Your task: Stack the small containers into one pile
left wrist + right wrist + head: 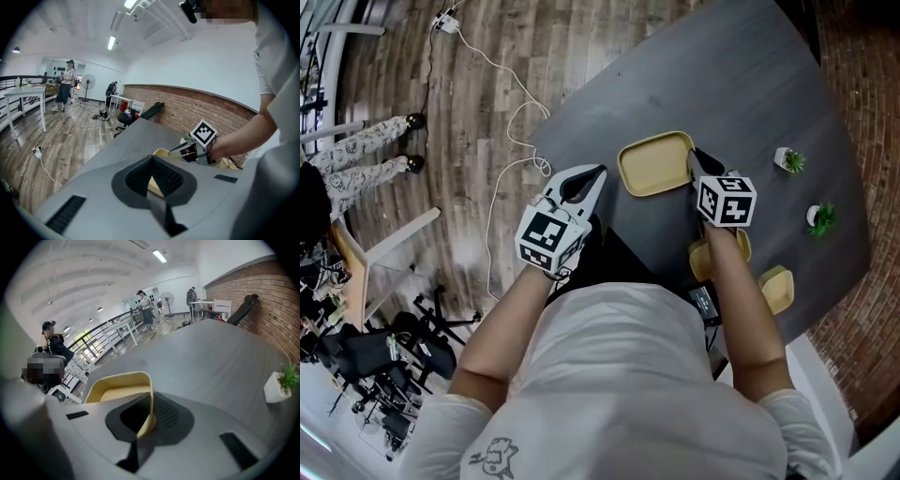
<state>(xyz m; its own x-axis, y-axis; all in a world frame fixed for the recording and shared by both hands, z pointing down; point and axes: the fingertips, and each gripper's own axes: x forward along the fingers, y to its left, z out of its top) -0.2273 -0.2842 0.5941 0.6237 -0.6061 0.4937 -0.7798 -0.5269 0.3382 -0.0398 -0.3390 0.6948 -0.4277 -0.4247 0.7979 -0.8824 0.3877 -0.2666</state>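
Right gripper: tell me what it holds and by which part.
The right gripper pinches the large yellow container by its thin upright wall, at the edge nearest that hand, one jaw inside and one outside.

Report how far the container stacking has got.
Done: nothing is stacked; the large yellow container, the small container by the right wrist and the outer small container lie apart on the table. In hand: the right hand-held gripper is clamped on the large yellow container's wall; the left hand-held gripper is open and empty. Left: all the stacking.
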